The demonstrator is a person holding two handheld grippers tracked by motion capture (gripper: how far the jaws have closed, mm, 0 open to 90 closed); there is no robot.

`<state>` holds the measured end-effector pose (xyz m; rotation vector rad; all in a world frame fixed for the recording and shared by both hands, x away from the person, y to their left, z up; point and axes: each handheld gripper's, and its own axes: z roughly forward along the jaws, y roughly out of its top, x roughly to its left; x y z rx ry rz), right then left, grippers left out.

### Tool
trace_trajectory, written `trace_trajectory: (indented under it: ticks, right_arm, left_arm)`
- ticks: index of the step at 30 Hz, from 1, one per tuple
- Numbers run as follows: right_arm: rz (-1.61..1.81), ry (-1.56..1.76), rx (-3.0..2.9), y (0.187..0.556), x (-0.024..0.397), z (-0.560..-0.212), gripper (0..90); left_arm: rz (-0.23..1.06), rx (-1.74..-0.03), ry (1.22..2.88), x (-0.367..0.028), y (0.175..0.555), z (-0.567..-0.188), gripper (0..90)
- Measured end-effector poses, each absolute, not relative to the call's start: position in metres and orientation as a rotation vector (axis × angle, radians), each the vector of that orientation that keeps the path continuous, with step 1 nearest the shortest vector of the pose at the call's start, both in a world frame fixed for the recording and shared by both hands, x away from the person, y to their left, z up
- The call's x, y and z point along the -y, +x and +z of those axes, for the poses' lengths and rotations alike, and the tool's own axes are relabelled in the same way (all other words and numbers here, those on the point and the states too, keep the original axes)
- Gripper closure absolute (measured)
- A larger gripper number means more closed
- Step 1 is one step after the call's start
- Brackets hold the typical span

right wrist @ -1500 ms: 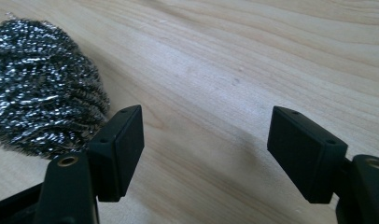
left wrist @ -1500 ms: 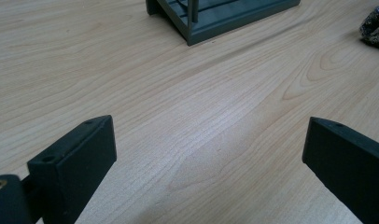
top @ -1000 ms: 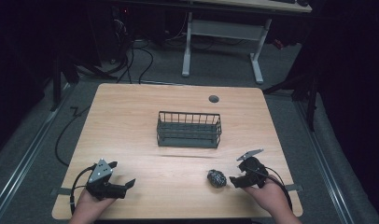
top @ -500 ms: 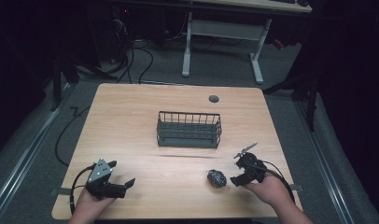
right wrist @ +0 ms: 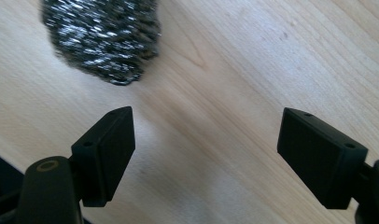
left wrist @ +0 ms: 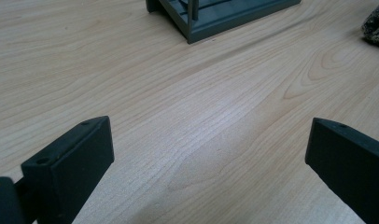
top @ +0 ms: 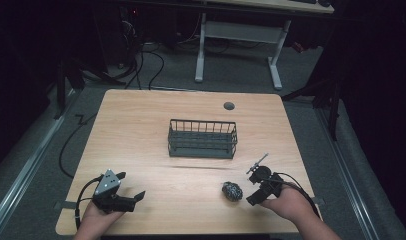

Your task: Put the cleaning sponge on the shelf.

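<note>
Worktop (top: 141, 130) of pale wood, with a dark wire basket (top: 203, 138) at its centre as landmark. Left tool (top: 133, 197), well to the near left of the basket, rests low over bare wood with its jaws spread wide and nothing between them. Steel-wool scrubber (top: 232, 191) lies on the wood in front of the basket's right end, apart from it. Right tool (top: 253, 196), just right of the scrubber, has its jaws parted, having just been opening; the scrubber sits beyond the jaw tips, untouched by either pad.
</note>
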<state>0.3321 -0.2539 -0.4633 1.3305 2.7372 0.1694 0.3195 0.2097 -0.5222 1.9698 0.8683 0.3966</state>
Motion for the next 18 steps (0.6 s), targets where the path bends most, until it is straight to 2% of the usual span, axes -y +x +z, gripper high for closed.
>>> trace_trajectory:
  ticks: [9,18]
  right_arm:
    - [0.186,1.305,-2.785,0.33,0.234,-0.458,15.9]
    - [0.203,1.249,-2.836,0.333,0.213,-0.466,15.2]
  left_arm:
    - [0.404,-0.866,1.966,-0.211,0.318,-0.52,0.1]
    - [0.432,-0.869,1.958,-0.212,0.317,-0.518,0.1]
